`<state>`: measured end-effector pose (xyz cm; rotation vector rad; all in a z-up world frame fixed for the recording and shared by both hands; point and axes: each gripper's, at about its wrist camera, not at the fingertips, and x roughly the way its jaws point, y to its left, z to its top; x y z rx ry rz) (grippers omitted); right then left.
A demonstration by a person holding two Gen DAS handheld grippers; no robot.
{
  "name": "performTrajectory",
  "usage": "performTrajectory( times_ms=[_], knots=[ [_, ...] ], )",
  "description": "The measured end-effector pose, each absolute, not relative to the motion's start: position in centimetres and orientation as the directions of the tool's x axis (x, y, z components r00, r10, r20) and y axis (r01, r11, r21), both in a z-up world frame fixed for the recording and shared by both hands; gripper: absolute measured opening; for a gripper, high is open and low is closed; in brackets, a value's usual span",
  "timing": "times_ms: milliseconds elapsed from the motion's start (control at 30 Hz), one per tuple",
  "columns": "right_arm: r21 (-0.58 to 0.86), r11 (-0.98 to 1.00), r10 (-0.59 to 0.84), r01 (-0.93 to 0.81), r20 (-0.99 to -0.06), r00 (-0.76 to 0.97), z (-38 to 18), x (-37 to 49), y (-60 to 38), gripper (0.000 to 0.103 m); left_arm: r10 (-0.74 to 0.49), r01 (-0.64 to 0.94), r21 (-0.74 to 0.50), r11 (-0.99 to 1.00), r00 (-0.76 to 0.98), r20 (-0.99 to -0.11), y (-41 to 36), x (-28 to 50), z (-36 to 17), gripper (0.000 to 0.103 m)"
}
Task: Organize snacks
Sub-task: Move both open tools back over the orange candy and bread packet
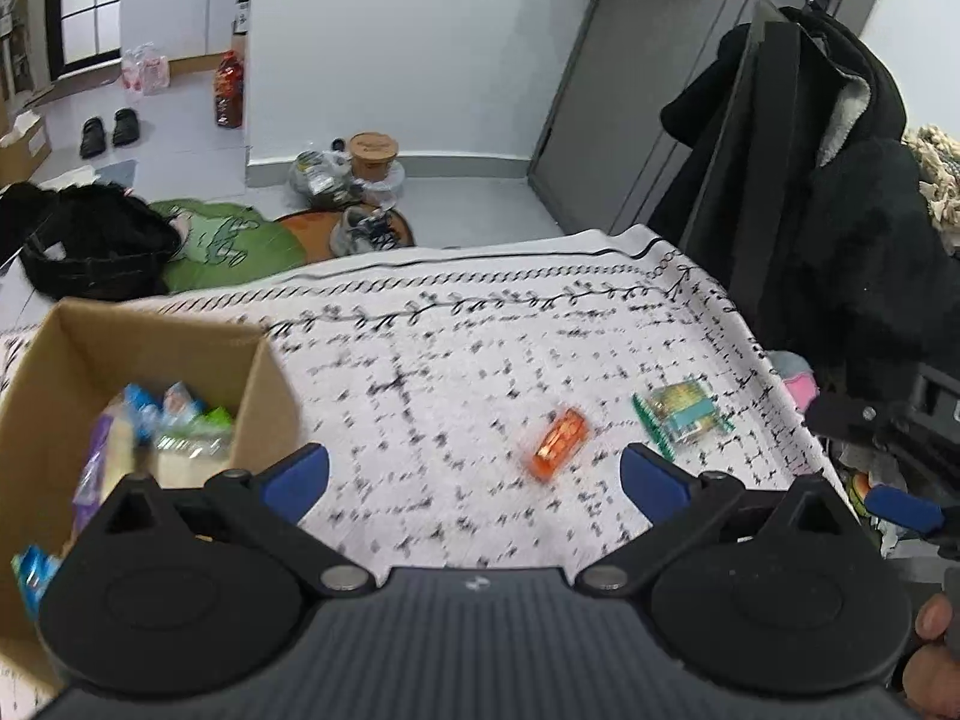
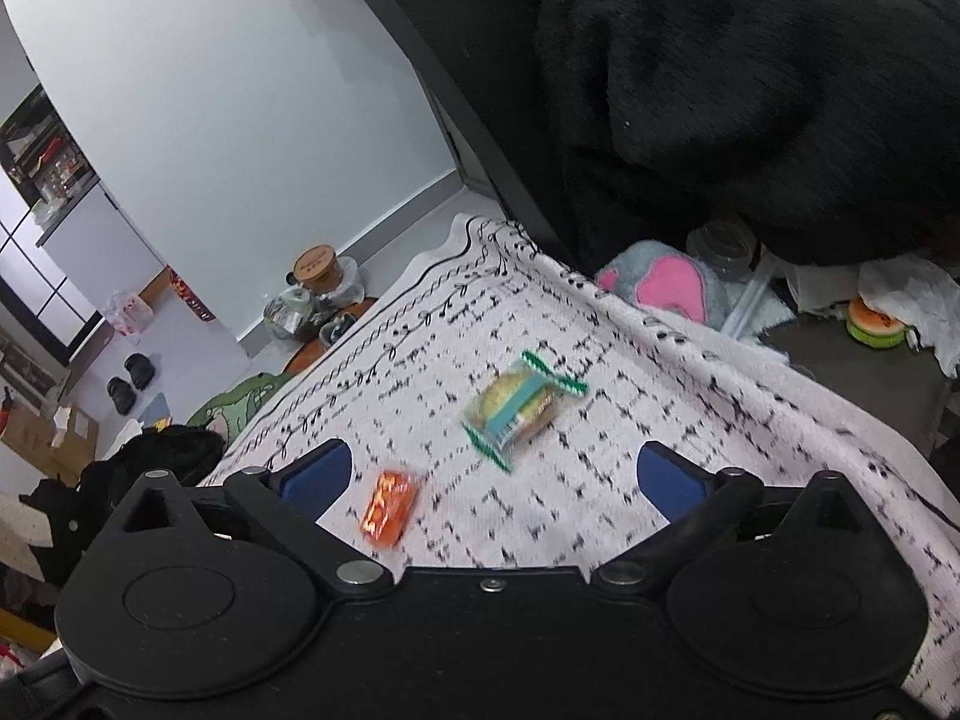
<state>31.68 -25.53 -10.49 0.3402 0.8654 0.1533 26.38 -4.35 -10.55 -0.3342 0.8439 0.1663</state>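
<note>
Nearest to me, my left gripper (image 1: 474, 477) hangs above the table with its blue pads spread wide and nothing between them. My right gripper (image 2: 495, 477) is the same: pads as far apart as they go, empty, angled down at the cloth.

Just past the pads lies the white patterned tablecloth (image 1: 456, 360). On it, ahead of my left gripper, sits a small orange snack packet (image 1: 555, 443); in the right wrist view that packet lies close to the left pad, not touching it. A little farther on is a clear cookie packet with green edging (image 2: 521, 411), near the orange one but apart from it, and nearer the cloth's right edge.

At the left of the left wrist view, a cardboard box (image 1: 72, 354) stands on the cloth, open at the top, with several wrapped snacks (image 1: 174, 420) already inside.

Beyond the table's far edge I see a black bag (image 1: 96, 243) and a shoe (image 1: 360, 231) on the floor, a pair of black slippers (image 1: 109, 131) farther back, and a dark coat (image 1: 840, 192) hanging at the right.
</note>
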Motion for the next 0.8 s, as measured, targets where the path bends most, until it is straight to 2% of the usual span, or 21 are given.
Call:
performTrajectory(
  times_ms=[333, 567, 667, 800],
  knots=[
    [0.355, 0.935, 0.268, 0.015, -0.735, 0.623, -13.5, 34.7, -24.9, 0.103, -0.036, -0.224, -0.24, 0.945, 0.656, -0.754, -5.6, 30.4, -13.3, 0.1],
    [0.372, 0.926, 0.265, 0.061, -0.759, 0.595, -15.4, 36.7, -25.6, 0.102, -0.066, -0.207, -0.259, 0.944, 0.647, -0.759, -5.7, 32.8, -15.5, 0.088],
    [0.397, 0.914, 0.277, 0.082, -0.761, 0.587, -16.3, 37.7, -26.0, 0.1, -0.083, -0.2, -0.272, 0.941, 0.643, -0.761, -5.9, 33.9, -16.4, 0.085],
    [0.421, 0.901, 0.299, 0.104, -0.776, 0.555, -17.7, 38.9, -26.2, 0.09, -0.105, -0.181, -0.282, 0.942, 0.638, -0.763, -6.3, 35.1, -17.4, 0.079]
  ],
)
